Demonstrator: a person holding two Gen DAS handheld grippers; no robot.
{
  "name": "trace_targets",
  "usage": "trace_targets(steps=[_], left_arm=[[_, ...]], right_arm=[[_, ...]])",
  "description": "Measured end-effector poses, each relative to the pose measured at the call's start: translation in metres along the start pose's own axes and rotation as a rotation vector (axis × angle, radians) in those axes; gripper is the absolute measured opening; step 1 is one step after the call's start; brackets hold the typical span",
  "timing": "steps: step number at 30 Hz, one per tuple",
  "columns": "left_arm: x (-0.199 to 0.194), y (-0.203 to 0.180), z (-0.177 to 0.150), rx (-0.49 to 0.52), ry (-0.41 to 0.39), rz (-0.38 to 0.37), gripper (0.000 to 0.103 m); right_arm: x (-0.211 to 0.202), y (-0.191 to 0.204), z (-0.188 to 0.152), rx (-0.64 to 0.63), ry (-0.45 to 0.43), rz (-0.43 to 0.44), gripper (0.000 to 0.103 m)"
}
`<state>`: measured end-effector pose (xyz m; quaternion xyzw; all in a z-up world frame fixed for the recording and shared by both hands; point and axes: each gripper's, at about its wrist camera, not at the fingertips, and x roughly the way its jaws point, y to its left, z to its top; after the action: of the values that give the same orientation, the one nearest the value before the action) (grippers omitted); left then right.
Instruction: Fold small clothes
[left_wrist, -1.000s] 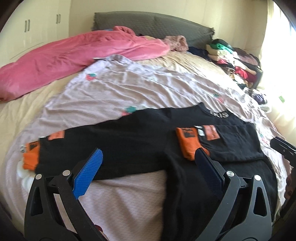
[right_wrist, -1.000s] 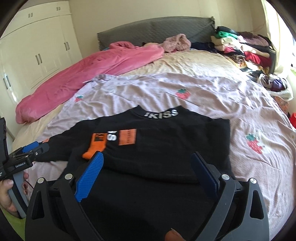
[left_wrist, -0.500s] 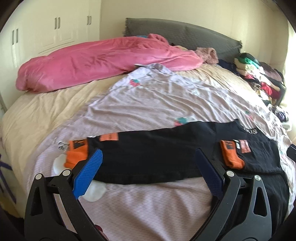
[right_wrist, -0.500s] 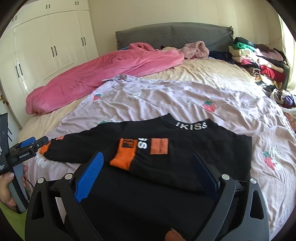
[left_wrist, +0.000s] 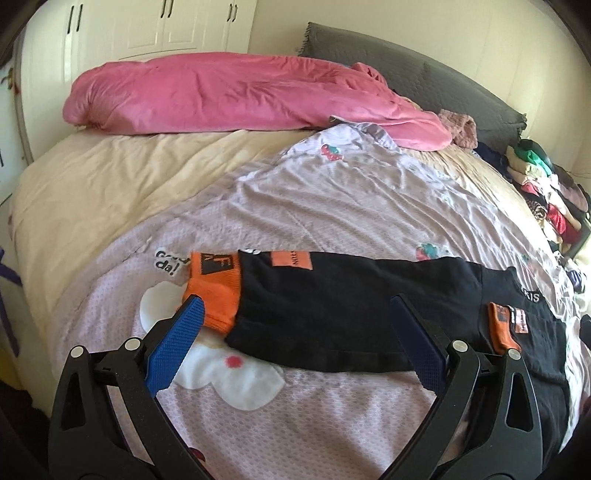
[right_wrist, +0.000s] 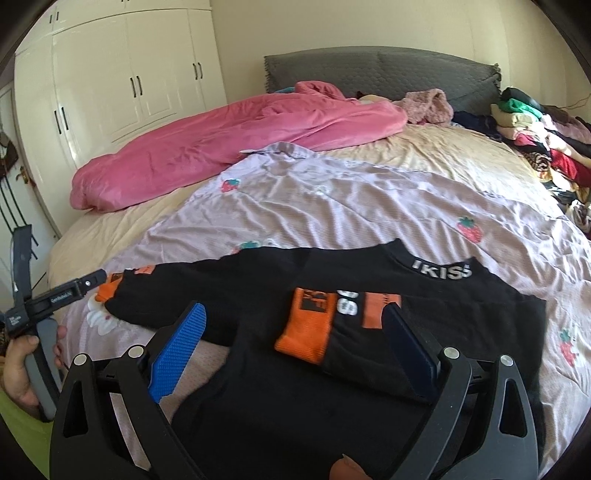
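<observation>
A small black sweater (right_wrist: 280, 384) with orange cuffs lies flat on a lilac strawberry sheet (right_wrist: 332, 199). One sleeve is folded across the chest, its orange cuff (right_wrist: 306, 330) lying on the body. The other sleeve (left_wrist: 321, 310) stretches out sideways, ending in an orange cuff (left_wrist: 216, 291). My left gripper (left_wrist: 295, 325) is open, hovering over that outstretched sleeve, its left finger beside the cuff. It also shows in the right wrist view (right_wrist: 79, 286). My right gripper (right_wrist: 295, 332) is open and empty above the sweater's body.
A pink duvet (left_wrist: 229, 96) lies along the far side of the bed, before a grey headboard (right_wrist: 380, 70). A stack of folded clothes (right_wrist: 539, 136) sits at the far right. White wardrobes (right_wrist: 122, 77) stand to the left. The bed's left edge is close.
My left gripper has swung left along the outstretched sleeve, from the folded cuff to the far cuff. My right gripper shifted slightly left. Both stay open.
</observation>
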<state>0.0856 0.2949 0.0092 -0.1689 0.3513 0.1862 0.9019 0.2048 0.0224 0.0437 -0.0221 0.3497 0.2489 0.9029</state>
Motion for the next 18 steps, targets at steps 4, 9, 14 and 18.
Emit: trace_targets(steps=[4, 9, 14, 18], left_arm=[[0.009, 0.012, -0.002, -0.041, 0.016, -0.012, 0.093], [0.019, 0.030, -0.002, -0.102, 0.036, -0.007, 0.093], [0.032, 0.045, -0.006, -0.157, 0.055, -0.001, 0.093], [0.049, 0.055, -0.012, -0.178, 0.082, 0.048, 0.087]], right_arm=[[0.009, 0.010, 0.003, -0.019, 0.008, 0.011, 0.095], [0.024, 0.019, 0.003, -0.038, 0.031, 0.026, 0.095], [0.037, 0.029, 0.000, -0.050, 0.050, 0.051, 0.095], [0.045, 0.033, -0.004, -0.053, 0.064, 0.062, 0.095]])
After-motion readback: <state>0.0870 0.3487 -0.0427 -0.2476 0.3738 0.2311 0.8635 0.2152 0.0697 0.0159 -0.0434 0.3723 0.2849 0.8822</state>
